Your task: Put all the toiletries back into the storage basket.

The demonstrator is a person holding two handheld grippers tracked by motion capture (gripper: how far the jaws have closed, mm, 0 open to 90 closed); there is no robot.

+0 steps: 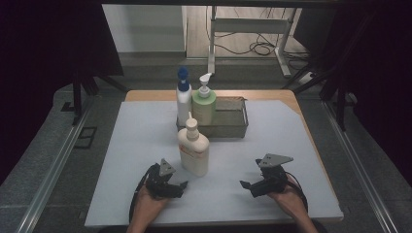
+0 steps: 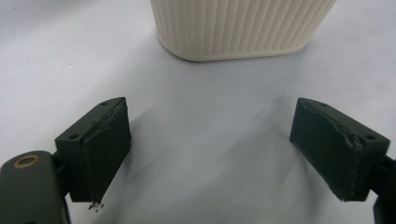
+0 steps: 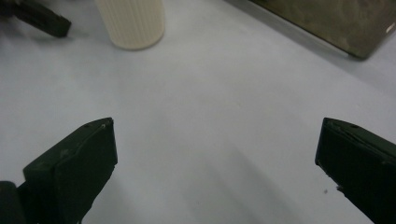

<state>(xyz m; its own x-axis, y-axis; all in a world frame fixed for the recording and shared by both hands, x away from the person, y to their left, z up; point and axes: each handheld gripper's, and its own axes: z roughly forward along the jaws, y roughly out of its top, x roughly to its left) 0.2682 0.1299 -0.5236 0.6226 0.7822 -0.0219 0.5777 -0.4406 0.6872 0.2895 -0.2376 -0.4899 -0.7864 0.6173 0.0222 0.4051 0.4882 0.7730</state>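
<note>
The left gripper (image 1: 180, 184) rests low on the pale mat (image 1: 145, 145), its jaws spread wide apart with nothing between them. Straight ahead of its jaws, and near, stands the cream ribbed bottle (image 1: 193, 148) (in the left gripper view its ribbed base (image 2: 243, 28) sits just beyond the two pads, centred between them but not touching). The bottle is upright, so its long axis runs vertical, and the wide face of it is turned toward this gripper. I judge that the coming move is a short push forward, so that the pads come on both sides of the body, and then a closing.

The right gripper (image 1: 245, 185) is also open, jaws far apart and holding nothing. It points toward the left side of the table, and the same bottle (image 3: 131, 21) lies well apart from it, up and to the left in the right gripper view. So the left hand is clearly the nearer one for this grasp.

Further out, behind the bottle, is a metal wire basket (image 1: 228, 127). In it stand a green pump bottle (image 1: 204, 104) and a white bottle with a blue cap (image 1: 183, 99), both upright. Between the left gripper and the cream bottle nothing stands in the way. The basket is close behind, so a too strong push could knock the bottle against it.
</note>
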